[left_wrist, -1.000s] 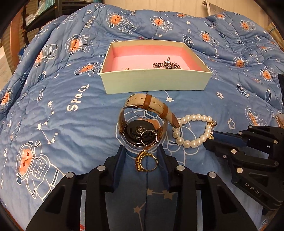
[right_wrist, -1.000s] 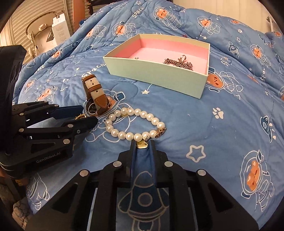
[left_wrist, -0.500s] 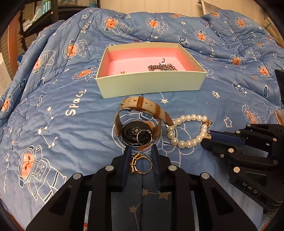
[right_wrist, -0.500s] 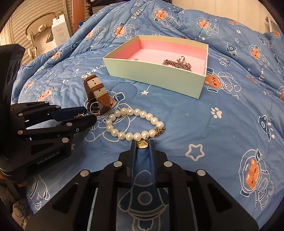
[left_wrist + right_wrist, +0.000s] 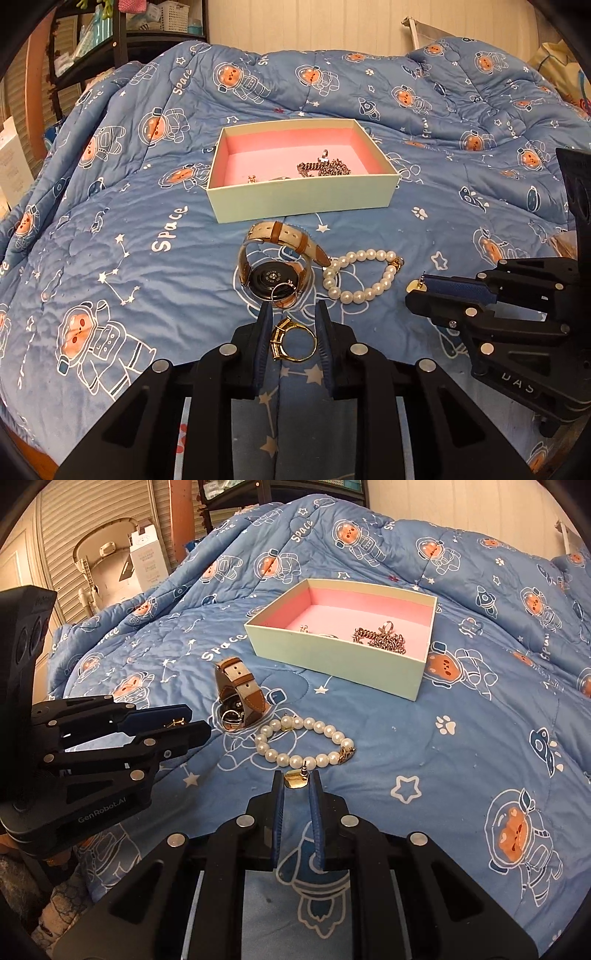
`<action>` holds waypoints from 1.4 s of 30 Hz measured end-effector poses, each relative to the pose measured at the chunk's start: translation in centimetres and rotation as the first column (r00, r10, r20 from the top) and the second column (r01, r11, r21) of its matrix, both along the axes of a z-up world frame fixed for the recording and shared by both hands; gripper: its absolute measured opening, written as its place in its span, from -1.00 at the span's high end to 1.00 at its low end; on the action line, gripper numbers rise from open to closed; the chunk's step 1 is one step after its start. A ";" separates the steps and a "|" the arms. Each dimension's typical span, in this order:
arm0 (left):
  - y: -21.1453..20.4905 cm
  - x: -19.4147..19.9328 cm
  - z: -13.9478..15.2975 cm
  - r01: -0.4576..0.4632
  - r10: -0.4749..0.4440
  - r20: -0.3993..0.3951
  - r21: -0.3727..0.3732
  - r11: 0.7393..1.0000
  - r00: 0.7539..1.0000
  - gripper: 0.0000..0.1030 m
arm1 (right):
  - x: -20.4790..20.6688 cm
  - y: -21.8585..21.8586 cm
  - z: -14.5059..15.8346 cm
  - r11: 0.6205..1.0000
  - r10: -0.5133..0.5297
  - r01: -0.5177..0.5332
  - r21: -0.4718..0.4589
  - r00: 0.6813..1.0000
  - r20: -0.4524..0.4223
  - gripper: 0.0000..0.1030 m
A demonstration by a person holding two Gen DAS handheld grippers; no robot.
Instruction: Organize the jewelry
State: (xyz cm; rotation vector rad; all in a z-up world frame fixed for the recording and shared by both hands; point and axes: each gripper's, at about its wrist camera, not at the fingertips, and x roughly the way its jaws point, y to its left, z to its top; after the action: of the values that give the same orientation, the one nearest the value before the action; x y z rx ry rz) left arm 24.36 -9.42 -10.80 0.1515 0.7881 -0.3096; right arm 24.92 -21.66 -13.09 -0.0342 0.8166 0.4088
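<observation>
Nearest in the left wrist view, a gold ring [image 5: 291, 341] is held between the narrowly parted fingers of the left tool [image 5: 292, 325], raised above the blue astronaut-print quilt [image 5: 147, 258] that covers the bed. In the right wrist view, a small gold earring [image 5: 296, 777] with a post is pinched at the fingertips of the right tool [image 5: 296, 782], whose fingers are drawn close together around it. The same earring is seen at the tip of the right tool [image 5: 419, 290] at the right edge of the left view.

Just beyond the left tool, a watch [image 5: 275, 280] is seen lying face down on the quilt, its beige and brown strap [image 5: 284, 236] arched upward behind it. A thin ring [image 5: 283, 293] is seen resting on the near edge of the watch's back. To the right of the watch, a pearl bracelet [image 5: 364, 275] is laid in a loop on the quilt, touching the end of the strap; in the right view it [image 5: 303, 744] lies just beyond the held earring.

Farther off, a pale green box [image 5: 303, 199] with a pink lining is set on the quilt. Inside it, a metal chain [image 5: 325, 169] is heaped toward the right, and a few small pieces, too small to identify, are seen near the front wall.
</observation>
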 end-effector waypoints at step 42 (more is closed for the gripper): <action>-1.4 10.1 4.7 0.056 -0.055 0.036 -0.033 0.998 0.998 0.55 | 12.8 -2.2 5.9 0.999 -0.030 0.031 -0.012 0.995 0.094 0.72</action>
State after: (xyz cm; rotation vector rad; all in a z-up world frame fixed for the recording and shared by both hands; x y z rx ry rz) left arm 34.51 -10.79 -6.13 0.1468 0.7445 -0.3720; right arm 37.76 -23.89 -7.15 -0.0531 0.7269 0.3699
